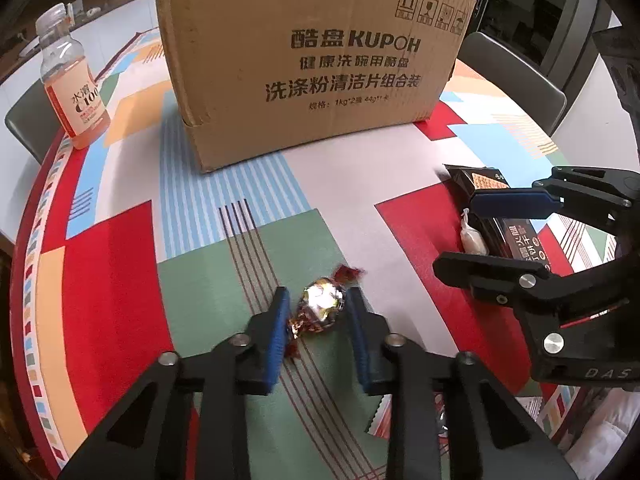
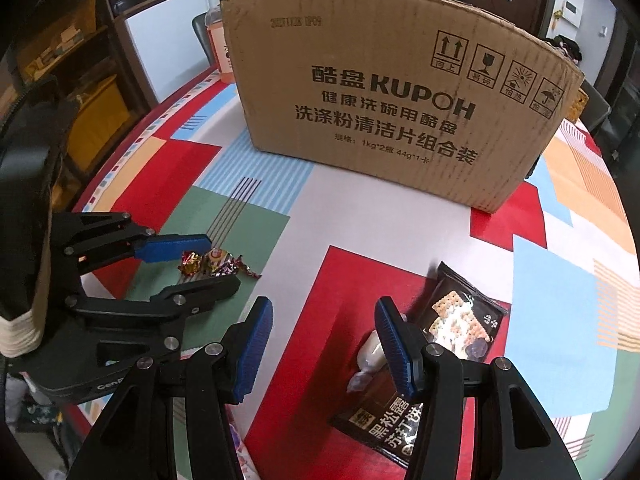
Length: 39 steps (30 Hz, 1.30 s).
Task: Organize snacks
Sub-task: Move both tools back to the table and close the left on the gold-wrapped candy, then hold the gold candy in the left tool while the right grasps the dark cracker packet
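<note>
The left gripper (image 1: 316, 304) is clamped on a foil-wrapped candy (image 1: 322, 304) lying on the table (image 1: 352, 192) near its front edge; the right gripper (image 2: 324, 344) stands apart over a black cracker packet (image 2: 452, 328); a cardboard box (image 1: 308, 56) sits toward the far edge.

The cardboard box (image 2: 392, 112) hides most of the bottle (image 2: 218, 20).

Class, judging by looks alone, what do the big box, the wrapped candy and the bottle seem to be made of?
Box: corrugated cardboard, matte brown, with ribbed faces and frayed edges.
Candy: wrapper probably metallised foil or film, since it glints and crinkles, with twisted ends.
Bottle: likely clear plastic, see-through above an orange label.
</note>
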### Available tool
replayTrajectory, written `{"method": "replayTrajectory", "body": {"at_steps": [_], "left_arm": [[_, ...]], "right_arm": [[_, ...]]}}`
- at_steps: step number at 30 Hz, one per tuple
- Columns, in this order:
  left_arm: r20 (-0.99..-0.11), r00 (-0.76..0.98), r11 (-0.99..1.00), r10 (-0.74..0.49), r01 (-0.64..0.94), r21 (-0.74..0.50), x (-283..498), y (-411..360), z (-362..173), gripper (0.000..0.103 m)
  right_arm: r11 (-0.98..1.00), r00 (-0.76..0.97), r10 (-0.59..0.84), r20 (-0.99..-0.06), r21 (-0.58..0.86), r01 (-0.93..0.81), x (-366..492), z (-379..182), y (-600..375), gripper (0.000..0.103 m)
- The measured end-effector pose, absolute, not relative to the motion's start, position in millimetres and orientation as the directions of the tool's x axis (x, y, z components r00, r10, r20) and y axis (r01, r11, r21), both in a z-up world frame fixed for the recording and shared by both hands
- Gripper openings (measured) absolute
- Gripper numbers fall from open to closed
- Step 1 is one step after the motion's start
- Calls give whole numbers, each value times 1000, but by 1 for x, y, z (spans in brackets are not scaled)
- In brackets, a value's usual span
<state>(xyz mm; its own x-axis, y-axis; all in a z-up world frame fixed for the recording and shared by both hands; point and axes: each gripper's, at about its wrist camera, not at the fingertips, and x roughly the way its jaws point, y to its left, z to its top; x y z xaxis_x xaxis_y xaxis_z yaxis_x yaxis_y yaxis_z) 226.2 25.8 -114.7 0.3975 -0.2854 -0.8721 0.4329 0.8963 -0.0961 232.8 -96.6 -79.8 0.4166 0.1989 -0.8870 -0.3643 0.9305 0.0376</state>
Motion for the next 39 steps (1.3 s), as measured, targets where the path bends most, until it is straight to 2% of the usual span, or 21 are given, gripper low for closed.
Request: {"method": "replayTrajectory", "body": {"at_steps": [5, 21, 28, 35, 37, 39], "left_arm": [[-869, 388, 893, -307, 433, -122, 225, 24, -114, 22], [-799, 487, 917, -352, 350, -191, 199, 14, -66, 22], [-788, 494, 911, -367, 362, -198, 197, -6, -62, 22], [-796, 493, 920, -351, 341, -194, 199, -12, -71, 22], [-800, 495, 925, -338, 333, -184, 201, -10, -73, 22], [-803, 498, 929, -328, 323, -179, 202, -8, -75, 22]], "right_arm": [[932, 414, 205, -887, 47, -359, 234, -80, -99, 54], [944, 455, 251, -854, 112, -311, 222, -54, -129, 54], [967, 498, 199, -844, 86, -240, 213, -47, -155, 54], [983, 463, 162, -872, 100, -156, 218, -63, -172, 54], [983, 458, 160, -875, 101, -151, 221, -68, -171, 60], [987, 461, 136, -877, 79, -141, 224, -72, -169, 61]]}}
